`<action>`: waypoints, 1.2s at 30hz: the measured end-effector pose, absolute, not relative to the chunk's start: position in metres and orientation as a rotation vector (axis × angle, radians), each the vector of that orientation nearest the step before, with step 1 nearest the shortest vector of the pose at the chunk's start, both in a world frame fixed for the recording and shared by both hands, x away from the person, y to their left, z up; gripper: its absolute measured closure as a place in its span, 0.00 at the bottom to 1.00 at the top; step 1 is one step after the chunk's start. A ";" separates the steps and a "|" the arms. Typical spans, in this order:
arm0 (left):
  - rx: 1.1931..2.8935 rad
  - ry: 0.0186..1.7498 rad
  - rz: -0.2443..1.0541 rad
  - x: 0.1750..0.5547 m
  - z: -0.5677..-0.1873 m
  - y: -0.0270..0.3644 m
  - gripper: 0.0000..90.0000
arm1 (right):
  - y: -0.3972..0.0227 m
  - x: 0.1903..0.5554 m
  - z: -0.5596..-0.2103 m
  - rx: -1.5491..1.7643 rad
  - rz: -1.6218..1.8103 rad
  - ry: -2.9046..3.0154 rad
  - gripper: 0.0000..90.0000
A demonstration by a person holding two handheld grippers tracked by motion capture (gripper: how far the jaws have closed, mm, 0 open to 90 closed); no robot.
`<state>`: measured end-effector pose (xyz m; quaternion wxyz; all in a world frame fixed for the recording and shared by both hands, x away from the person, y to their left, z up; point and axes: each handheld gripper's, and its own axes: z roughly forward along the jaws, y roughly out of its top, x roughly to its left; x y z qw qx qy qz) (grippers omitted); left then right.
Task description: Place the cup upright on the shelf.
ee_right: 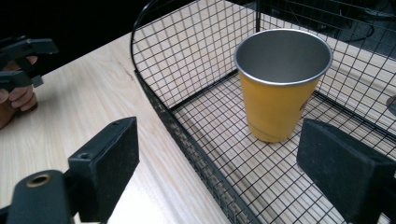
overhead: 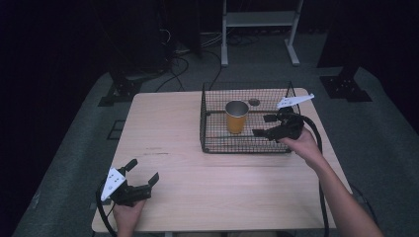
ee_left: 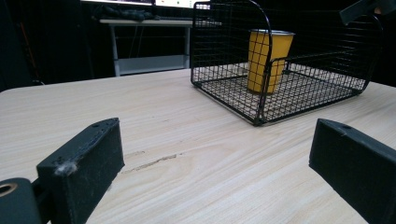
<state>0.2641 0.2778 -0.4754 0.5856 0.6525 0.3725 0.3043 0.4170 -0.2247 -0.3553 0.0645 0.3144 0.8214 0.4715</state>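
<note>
Left hand-held gripper sits at about 7 o'clock on the surface, jaws spread wide, nothing between them, well apart from everything; in the left gripper view its jaws frame bare wood with the wire basket far off at 1 o'clock. Moving right: the black wire basket is at roughly 1 o'clock on the surface, and the yellow cup stands upright inside it, near the middle, mouth up, empty. A small dark round thing lies on the basket floor behind the cup, too small to identify. The cup looks like a metal tumbler with a steel inside, so likely light, stiff, not fragile, smooth walls that may slip; best taken across the upper wall just below the rim, or pinched over the rim. Right hand-held gripper hovers over the basket's right part at 3 o'clock of the cup, jaws released and wide, near the cup but apart from it, holding nothing.
</note>
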 end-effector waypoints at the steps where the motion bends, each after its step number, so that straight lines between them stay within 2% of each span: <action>1: 1.522 0.869 0.710 0.264 -0.475 0.278 0.03 | -0.225 0.415 -0.355 0.946 1.428 2.479 0.14; 36: 1.526 0.869 0.713 0.264 -0.475 0.278 0.03 | -0.247 0.364 -0.381 0.934 1.446 2.470 0.14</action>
